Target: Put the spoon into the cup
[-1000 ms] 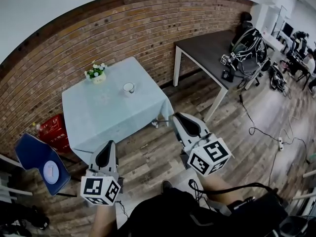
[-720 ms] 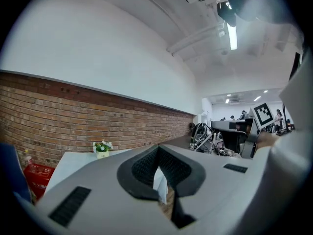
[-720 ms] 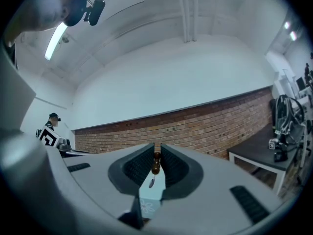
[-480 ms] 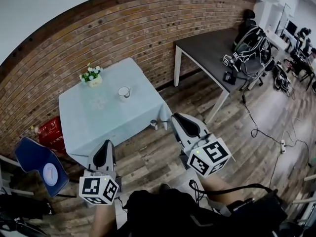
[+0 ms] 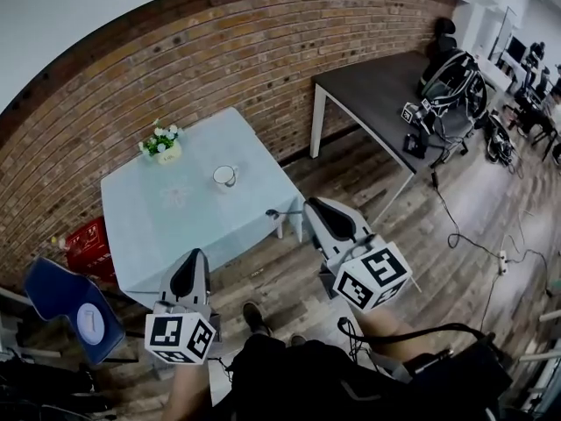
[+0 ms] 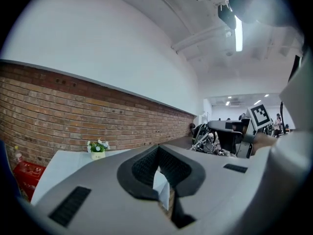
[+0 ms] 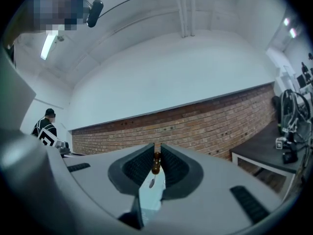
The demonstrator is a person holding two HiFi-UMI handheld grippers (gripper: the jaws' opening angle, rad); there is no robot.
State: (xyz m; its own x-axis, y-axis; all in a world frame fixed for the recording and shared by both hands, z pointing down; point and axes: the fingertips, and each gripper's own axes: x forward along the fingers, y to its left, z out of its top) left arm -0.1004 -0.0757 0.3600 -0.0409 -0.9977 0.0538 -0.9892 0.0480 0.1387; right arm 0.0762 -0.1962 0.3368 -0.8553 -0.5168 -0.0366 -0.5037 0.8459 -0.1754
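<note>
Brickwork (image 5: pixel 263 42) in red-brown curves across the back of the room, above a floor of grey-brown wooden planks (image 5: pixel 412 235). Against the wall stands a square table under a pale blue cloth (image 5: pixel 175 226), and to its right a dark grey table on white legs (image 5: pixel 368 86), with black equipment heaped at its far end. A blue chair (image 5: pixel 53 292) and a red plastic crate (image 5: pixel 88 239) sit at the left of the cloth-covered table. The person holding the tools shows at the bottom of the head view as dark clothing and one shoe (image 5: pixel 254 317). Both tools point level towards the pale blue table. The grey left gripper (image 5: pixel 196 254) (image 6: pixel 158 149) has its fingers closed tip to tip and carries nothing; only the cloth shows through the hollow behind the tips. The grey right gripper (image 5: pixel 307 207) (image 7: pixel 156 148) has its fingers nearly together, clamped on the brown handle of a small spoon (image 7: pixel 156 163) (image 5: pixel 272 212). The handle stands pinched between the pads and the little metal bowl hangs just below it. In the head view the spoon juts out past the fingertips and lines up with the near right corner of the cloth. A small pot of white flowers (image 5: pixel 163 143) (image 6: pixel 98 148) stands near the far left corner of that table. A white cup (image 5: pixel 225 176) stands upright on the cloth towards the far right side, well apart from the spoon and from both grippers.
</note>
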